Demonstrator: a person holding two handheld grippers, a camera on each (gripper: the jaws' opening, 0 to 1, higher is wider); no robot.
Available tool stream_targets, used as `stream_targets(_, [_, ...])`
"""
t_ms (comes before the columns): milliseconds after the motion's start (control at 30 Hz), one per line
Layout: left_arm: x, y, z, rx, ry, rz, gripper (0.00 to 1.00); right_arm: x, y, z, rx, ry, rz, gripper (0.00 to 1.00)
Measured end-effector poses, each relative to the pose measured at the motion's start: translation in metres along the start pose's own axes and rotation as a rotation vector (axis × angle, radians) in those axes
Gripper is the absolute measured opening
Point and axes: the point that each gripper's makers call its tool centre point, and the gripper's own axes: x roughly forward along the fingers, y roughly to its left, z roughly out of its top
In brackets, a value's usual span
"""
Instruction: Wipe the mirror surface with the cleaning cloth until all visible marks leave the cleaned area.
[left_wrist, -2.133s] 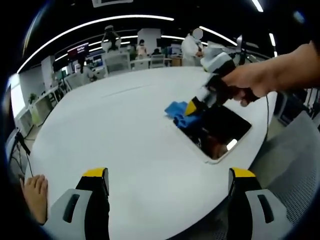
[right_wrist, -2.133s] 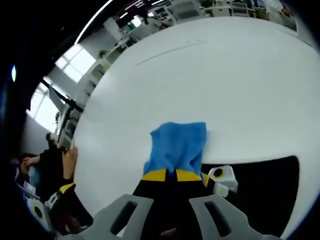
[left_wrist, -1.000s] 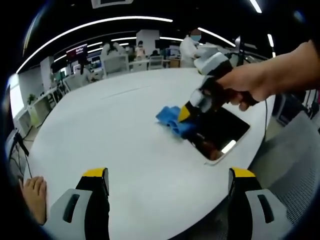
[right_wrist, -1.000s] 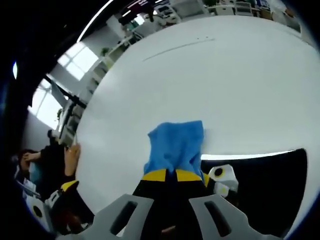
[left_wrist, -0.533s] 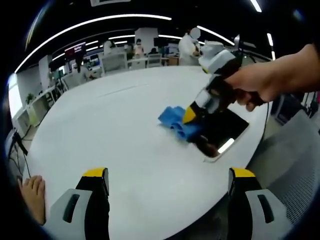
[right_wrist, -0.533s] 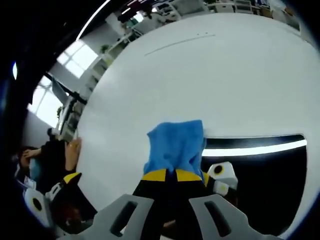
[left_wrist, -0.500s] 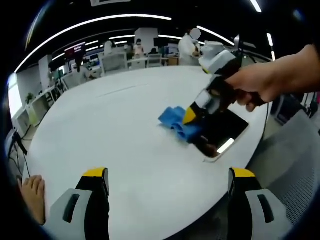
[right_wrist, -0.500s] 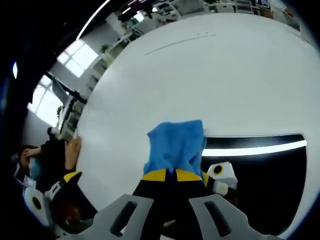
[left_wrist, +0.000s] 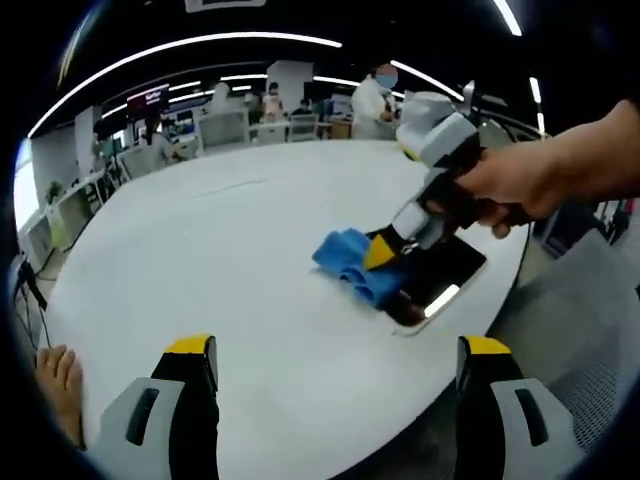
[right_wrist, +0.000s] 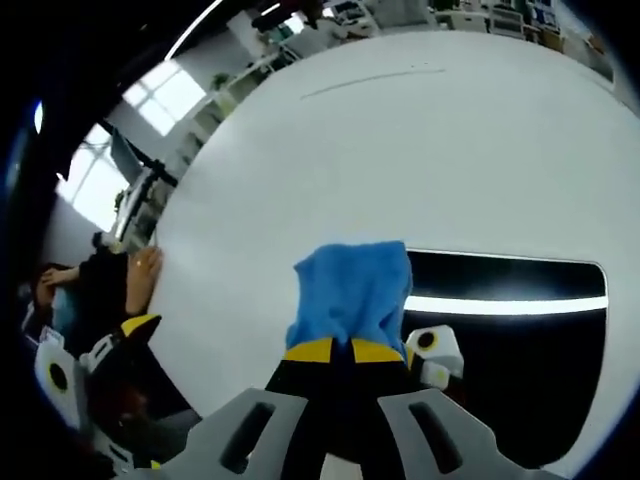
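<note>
- Left gripper view: the left gripper (left_wrist: 335, 370) stands with its two yellow-tipped jaws wide apart and nothing between them, low over the white round table (left_wrist: 200, 250).
- The mirror (left_wrist: 435, 275), a dark rectangular panel with a pale frame, lies flat near the table's edge, well ahead of the left gripper and to its right.
- The blue cleaning cloth (left_wrist: 350, 262) sits bunched at the mirror's left end, partly on the glass and partly on the table.
- The right gripper (left_wrist: 385, 252), held from the right by a hand (left_wrist: 510, 185), points down at the cloth, with its yellow tips touching the fabric.
- Right gripper view: the right gripper (right_wrist: 348, 350) has its jaws closed together on the cleaning cloth (right_wrist: 350, 290), which fans out directly ahead of the tips.
- The cloth overlaps the near left corner of the mirror (right_wrist: 520, 350), whose dark surface extends to the right and carries a bright reflected light strip.
- Whether marks remain on the glass cannot be judged, since reflections cover the surface.
- The left gripper (right_wrist: 120, 345) appears at the left border beside a person's hand (right_wrist: 140, 280) resting at the table (right_wrist: 400, 150) edge.
- Desks, chairs and people occupy the distant background.
</note>
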Motion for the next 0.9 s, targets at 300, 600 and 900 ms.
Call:
stream_targets(300, [-0.002,0.002,0.006,0.013,-0.031,0.002,1.0,-0.001,0.001,0.0,0.028,0.001,-0.04,0.0])
stream_targets(600, [-0.002,-0.002,0.001,0.013,-0.008,-0.022,1.0,-0.007,-0.007,-0.001,0.009,0.011,-0.027,0.0])
stream_targets(900, [-0.001,-0.003,0.003,0.029,-0.011,-0.029,1.0,-0.015,-0.026,-0.003,0.008,0.003,0.0,0.0])
